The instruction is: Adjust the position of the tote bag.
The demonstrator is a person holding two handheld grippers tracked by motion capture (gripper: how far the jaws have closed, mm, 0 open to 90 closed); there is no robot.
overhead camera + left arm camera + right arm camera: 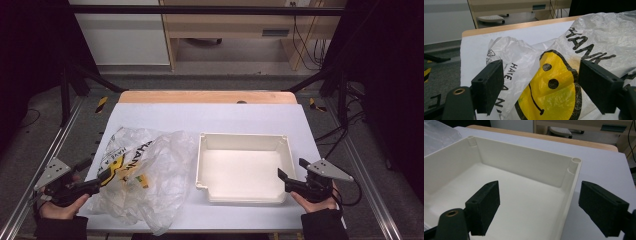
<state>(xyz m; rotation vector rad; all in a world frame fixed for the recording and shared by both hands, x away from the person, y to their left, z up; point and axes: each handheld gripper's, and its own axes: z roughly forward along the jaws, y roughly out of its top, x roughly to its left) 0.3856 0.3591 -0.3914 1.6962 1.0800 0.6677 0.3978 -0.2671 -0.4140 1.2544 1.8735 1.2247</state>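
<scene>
A crumpled clear plastic bag [145,170] printed with a yellow smiley face and black letters lies on the left of the white table sheet. My left gripper [95,174] is at the bag's near left edge. In the left gripper view the left gripper [544,82] is open, and the smiley part of the bag [549,92] sits between its pads without being pressed. An empty cream plastic tray [245,141] stands to the right of the bag. My right gripper [293,169] is open at its near right corner. In the right gripper view the right gripper [539,207] straddles the tray's side wall [569,195].
The white sheet [210,117] covers the table, and a wooden edge [205,96] shows at the far side. Metal frame rails [367,185] run along both sides of the table. Cupboards and cables stand beyond the far end.
</scene>
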